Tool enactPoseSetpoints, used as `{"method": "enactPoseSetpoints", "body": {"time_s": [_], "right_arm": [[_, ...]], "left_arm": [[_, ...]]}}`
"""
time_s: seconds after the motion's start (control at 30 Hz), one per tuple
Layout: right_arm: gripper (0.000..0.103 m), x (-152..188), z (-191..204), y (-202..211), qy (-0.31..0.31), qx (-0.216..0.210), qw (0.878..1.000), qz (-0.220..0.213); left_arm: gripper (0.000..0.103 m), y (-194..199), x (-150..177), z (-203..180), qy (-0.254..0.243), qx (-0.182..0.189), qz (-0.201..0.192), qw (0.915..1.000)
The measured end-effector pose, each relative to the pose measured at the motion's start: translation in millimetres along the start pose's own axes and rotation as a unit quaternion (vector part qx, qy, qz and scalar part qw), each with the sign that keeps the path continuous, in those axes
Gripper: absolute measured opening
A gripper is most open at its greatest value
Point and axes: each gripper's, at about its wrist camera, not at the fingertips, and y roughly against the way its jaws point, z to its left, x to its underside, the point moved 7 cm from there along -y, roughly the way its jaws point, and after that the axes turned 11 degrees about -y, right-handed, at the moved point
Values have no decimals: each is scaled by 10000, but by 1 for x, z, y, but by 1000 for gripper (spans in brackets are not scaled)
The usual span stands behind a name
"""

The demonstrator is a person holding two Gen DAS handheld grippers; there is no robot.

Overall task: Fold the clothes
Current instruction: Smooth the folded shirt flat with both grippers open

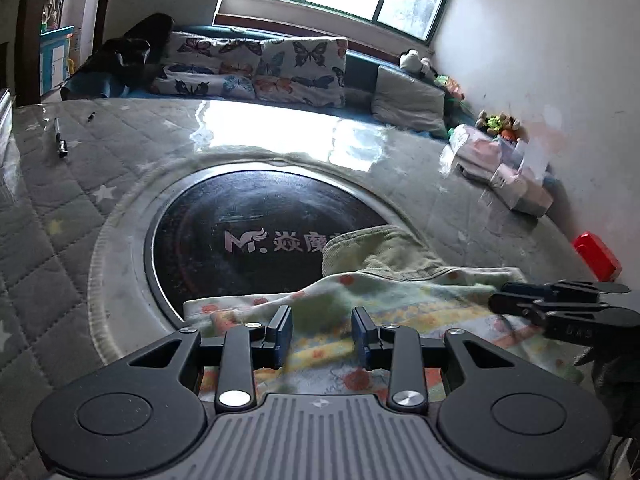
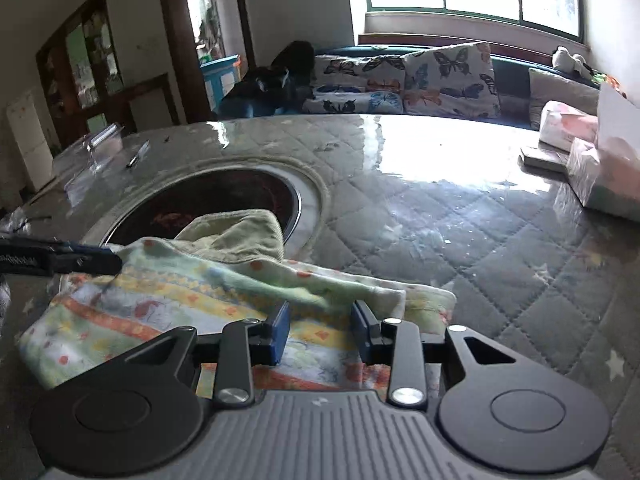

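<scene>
Both grippers — left gripper (image 1: 322, 334) and right gripper (image 2: 322, 330) — hover with jaws apart over the pale patterned cotton garment (image 1: 404, 300) (image 2: 192, 296) on the grey quilted table (image 2: 460, 240).

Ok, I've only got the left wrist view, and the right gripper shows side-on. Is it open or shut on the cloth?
Observer: Open. In its own camera the right gripper has its fingers well apart, with the printed cloth lying under them.
Operator: And where does the cloth end on that side? The gripper blocks my view.
Observer: Its right edge lies on the quilted table cover, off to the right of the round black plate.
</scene>
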Motion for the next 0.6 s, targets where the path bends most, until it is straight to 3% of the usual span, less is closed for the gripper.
{"method": "enactPoseSetpoints", "body": {"time_s": [0.07,0.23,0.4,0.53,0.6], "right_arm": [[34,0,-1,3,-50,21,10000,-34],[52,1,2,13,-17,62,9999,-122],[61,3,5,27,-126,22,9996,-236],[68,5,9,47,-119,88,9988,-470],[82,8,11,57,-146,98,9981,-591]], "left_arm": [[35,-6,1,1,-31,-65,89,9999],[36,-7,1,4,-2,-76,105,9999],[46,7,-2,1,106,-95,-74,9999],[60,29,-5,-5,134,-98,-328,9993],[67,40,-5,-9,115,-99,-457,9988]]}}
